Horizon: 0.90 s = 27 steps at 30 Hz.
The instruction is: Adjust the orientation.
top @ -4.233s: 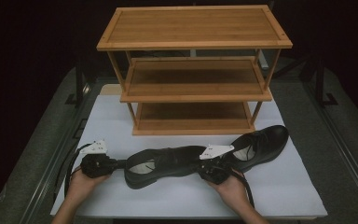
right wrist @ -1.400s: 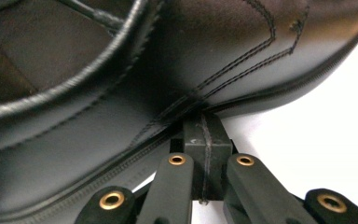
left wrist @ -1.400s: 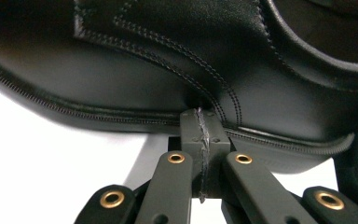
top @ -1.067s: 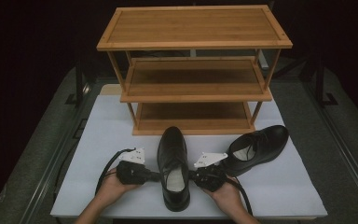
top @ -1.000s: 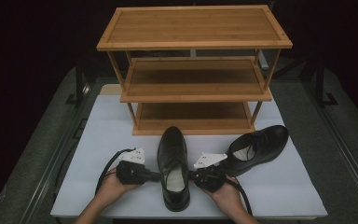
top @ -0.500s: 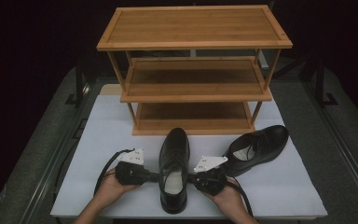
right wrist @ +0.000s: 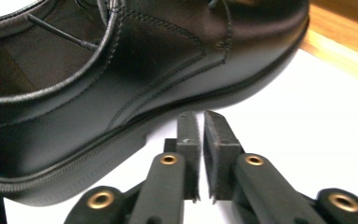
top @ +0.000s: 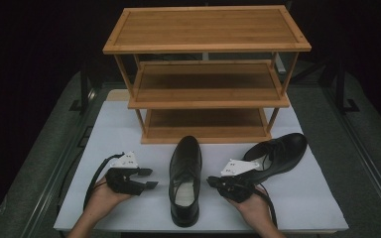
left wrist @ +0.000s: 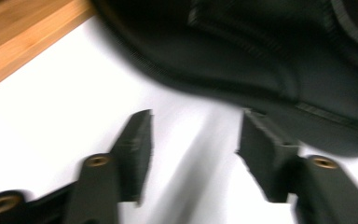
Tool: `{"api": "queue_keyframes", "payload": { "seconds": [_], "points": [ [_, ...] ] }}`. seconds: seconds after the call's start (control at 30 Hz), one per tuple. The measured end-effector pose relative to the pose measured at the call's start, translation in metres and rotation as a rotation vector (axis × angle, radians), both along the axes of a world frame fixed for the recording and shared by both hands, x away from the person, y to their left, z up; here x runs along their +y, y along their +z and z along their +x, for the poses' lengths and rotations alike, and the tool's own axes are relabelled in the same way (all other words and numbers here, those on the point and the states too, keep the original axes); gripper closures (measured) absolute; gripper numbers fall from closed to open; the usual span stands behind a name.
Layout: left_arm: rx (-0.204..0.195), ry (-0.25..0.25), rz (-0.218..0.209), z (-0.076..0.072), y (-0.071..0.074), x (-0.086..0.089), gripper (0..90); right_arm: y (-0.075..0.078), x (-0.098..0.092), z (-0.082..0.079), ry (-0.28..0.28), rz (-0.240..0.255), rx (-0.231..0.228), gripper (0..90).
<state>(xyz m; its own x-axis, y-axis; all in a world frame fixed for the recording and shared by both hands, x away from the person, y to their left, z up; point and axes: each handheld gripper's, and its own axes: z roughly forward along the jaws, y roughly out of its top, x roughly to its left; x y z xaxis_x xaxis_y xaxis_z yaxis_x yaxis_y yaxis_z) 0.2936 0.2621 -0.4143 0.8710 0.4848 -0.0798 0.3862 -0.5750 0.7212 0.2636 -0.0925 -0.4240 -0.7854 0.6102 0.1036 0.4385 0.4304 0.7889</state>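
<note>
A black leather shoe (top: pixel 185 173) stands on the white mat (top: pixel 124 129), toe toward the wooden rack (top: pixel 206 94). My left gripper (top: pixel 151 178) is to its left, a short gap away, open with only mat between the jaws; they have just been opening. In the left gripper view the left gripper (left wrist: pixel 193 140) faces the shoe's side (left wrist: pixel 284 56). My right gripper (top: pixel 211 181) sits close by the shoe's right side. Its jaws have just been opening and stand a thin slit apart, with nothing between them: right gripper (right wrist: pixel 201 126), shoe (right wrist: pixel 121 70).
A second black shoe (top: pixel 280 151) lies at the right of the mat, behind my right hand, toe pointing up and right. The three-shelf rack stands at the back of the mat, its lowest shelf (top: pixel 206 121) just beyond the middle shoe's toe. Grey table (top: pixel 357 163) surrounds the mat.
The middle shoe, which earlier lay across the mat, now points at the rack. Both grippers have drawn back from its sides, the left one farther, and the left jaws have spread.
</note>
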Motion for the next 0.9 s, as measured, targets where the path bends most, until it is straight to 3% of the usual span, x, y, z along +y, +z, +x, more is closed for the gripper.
{"api": "queue_keyframes", "payload": {
  "seconds": [0.23,0.37,0.5,0.63,0.7,0.77,0.9],
  "points": [
    [-0.021,0.124,0.069,-0.011,-0.008,0.023,16.2,0.010,-0.015,-0.004,0.001,0.015,0.010,80.1],
    [-0.038,0.189,0.101,-0.017,-0.015,0.038,9.3,0.022,-0.026,-0.005,-0.009,0.027,-0.005,89.4],
    [-0.042,0.236,0.113,-0.022,-0.023,0.053,2.2,0.036,-0.041,-0.002,-0.033,0.048,-0.035,89.7],
    [-0.063,0.257,0.133,-0.021,-0.029,0.060,1.5,0.046,-0.054,0.005,-0.067,0.063,-0.054,89.7],
    [-0.054,0.254,0.133,-0.019,-0.033,0.061,1.5,0.049,-0.060,0.009,-0.072,0.067,-0.051,89.7],
    [-0.053,0.258,0.103,-0.018,-0.036,0.063,0.0,0.052,-0.066,0.013,-0.070,0.067,-0.048,89.7],
    [-0.053,0.258,0.098,-0.019,-0.037,0.064,0.0,0.057,-0.081,0.023,-0.091,0.081,-0.046,89.7]
  ]
}}
